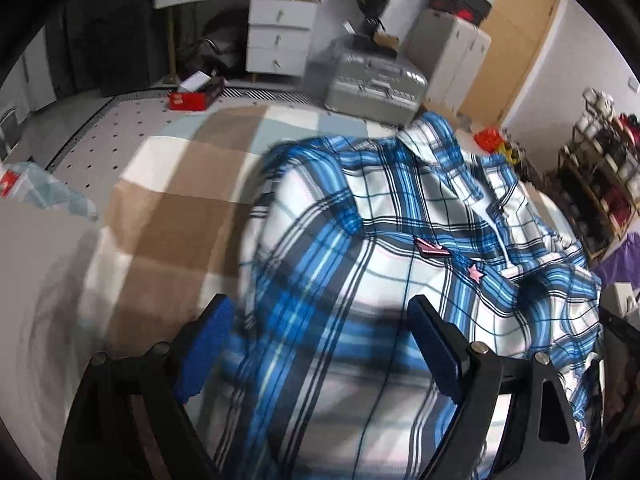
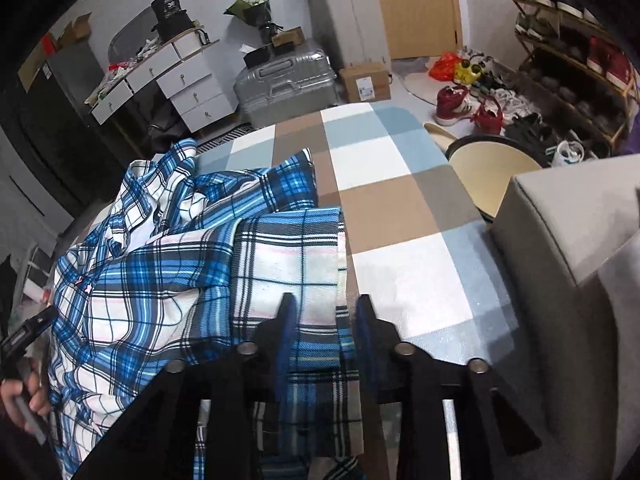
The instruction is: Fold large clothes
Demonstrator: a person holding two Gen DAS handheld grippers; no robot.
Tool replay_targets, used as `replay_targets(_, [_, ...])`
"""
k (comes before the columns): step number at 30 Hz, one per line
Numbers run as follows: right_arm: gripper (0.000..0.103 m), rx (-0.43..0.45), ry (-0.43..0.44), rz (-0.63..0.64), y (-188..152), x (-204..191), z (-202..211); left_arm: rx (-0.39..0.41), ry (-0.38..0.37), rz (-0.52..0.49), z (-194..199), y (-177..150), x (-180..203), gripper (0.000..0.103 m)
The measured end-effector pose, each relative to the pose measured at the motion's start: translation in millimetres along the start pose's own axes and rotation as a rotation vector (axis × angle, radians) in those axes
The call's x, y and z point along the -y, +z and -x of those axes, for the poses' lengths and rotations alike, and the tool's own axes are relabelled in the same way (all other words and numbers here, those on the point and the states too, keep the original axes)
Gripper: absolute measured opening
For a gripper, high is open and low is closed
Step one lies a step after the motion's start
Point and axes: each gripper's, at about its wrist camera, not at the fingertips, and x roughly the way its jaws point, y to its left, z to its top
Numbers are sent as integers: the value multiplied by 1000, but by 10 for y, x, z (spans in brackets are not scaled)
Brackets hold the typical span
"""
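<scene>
Your left gripper (image 1: 320,312) was spread wide over the plaid shirt (image 1: 400,240), jaws apart with cloth under them and nothing pinched; that view was smeared, so I couldn't tell if the pads touched the fabric. Your right gripper (image 2: 326,308) was only partly apart, jaws either side of the folded-over sleeve (image 2: 296,256). The pads didn't look like they were pressing on it, just straddling the cloth.

The shirt itself, blue, white and black checks, lay crumpled on the bed's checked blanket (image 2: 400,184), bunched toward the left edge as your right camera saw it, collar pointing to the far end. The right half of the blanket was bare. Two small pink patches (image 1: 430,247) sat on the chest; any writing on them was too small to read.

As for labels: the black round tin (image 2: 170,10) on the white drawer unit (image 2: 188,88) had a number that looked like "35", not sure. The cardboard box (image 2: 366,82) beside the silver suitcase (image 2: 286,80) carried a shipping label I couldn't read. The red box (image 1: 194,98) on the floor had white print, also unreadable.

Your hand (image 2: 22,404) showed at the left edge of the right camera's view, wrapped around the other gripper's handle.
</scene>
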Motion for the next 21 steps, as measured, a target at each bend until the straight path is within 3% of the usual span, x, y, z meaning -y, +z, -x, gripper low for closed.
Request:
replay_targets(2, [46, 2, 13, -21, 5, 40, -18, -5, 29, -45, -86, 34, 63, 82])
replay_targets(5, [48, 5, 48, -78, 37, 128, -46, 1, 90, -34, -151, 78, 36, 55])
replay_targets(7, [48, 22, 57, -80, 50, 124, -51, 24, 89, 4, -146, 106, -32, 32])
replay_targets(10, [48, 39, 32, -57, 76, 86, -68, 57, 92, 37, -165, 171, -137, 14])
replay_targets(15, [48, 38, 33, -76, 127, 72, -134, 4, 98, 28, -270, 255, -107, 16])
replay_targets(18, [48, 53, 44, -66, 142, 49, -143, -56, 81, -8, -338, 309, -33, 43])
replay_targets(19, [47, 56, 44, -59, 138, 40, -151, -61, 88, -18, -361, 316, -24, 44])
replay_targets(20, [39, 59, 42, -45, 140, 13, -160, -46, 111, -32, -369, 320, -12, 44])
replay_targets(21, [24, 64, 47, -33, 134, -7, -160, -41, 123, -33, -370, 329, 10, 44])
